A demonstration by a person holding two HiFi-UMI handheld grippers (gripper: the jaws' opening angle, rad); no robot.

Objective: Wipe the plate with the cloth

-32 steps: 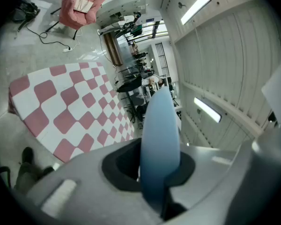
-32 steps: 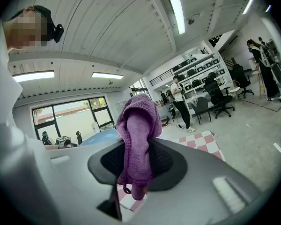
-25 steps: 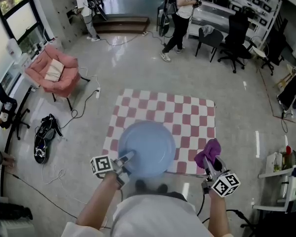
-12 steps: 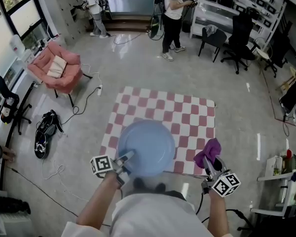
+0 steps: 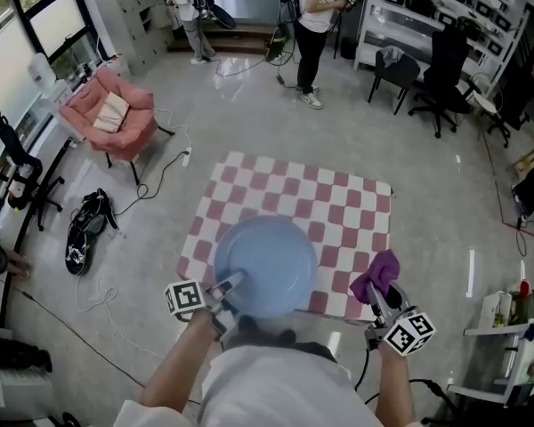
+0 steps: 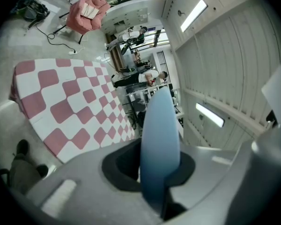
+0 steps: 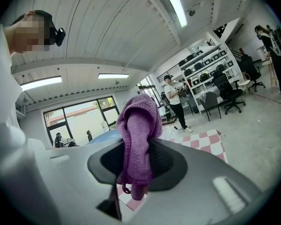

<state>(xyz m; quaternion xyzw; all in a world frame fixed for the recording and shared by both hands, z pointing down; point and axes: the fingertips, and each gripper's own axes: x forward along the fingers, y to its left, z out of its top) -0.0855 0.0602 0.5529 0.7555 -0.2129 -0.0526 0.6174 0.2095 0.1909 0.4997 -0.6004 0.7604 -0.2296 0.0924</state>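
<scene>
Plate [image 5: 265, 265] edge pinched in left gripper [image 5: 233, 281] fingers, purple cloth [image 5: 377, 272] in right gripper [image 5: 375, 292] fingers.

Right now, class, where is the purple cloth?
In the head view the purple cloth is at lower right, pinched in the right claw, just right of the blue plate.

The head view looks from high above and steeply down. The checkered mat [image 5: 338, 203] is in the middle of the frame, and the left gripper [image 5: 230, 283] and right gripper [image 5: 374, 294] are at the lower edge. The left gripper view sits very near its jaws and is rolled sideways: mat at the left, ceiling [image 6: 234, 69] at the right, plate [image 6: 160, 139] edge-on in the centre. The right gripper view looks low and upward, with the cloth [image 7: 138, 139] close in the centre. All three views share the mat.
</scene>
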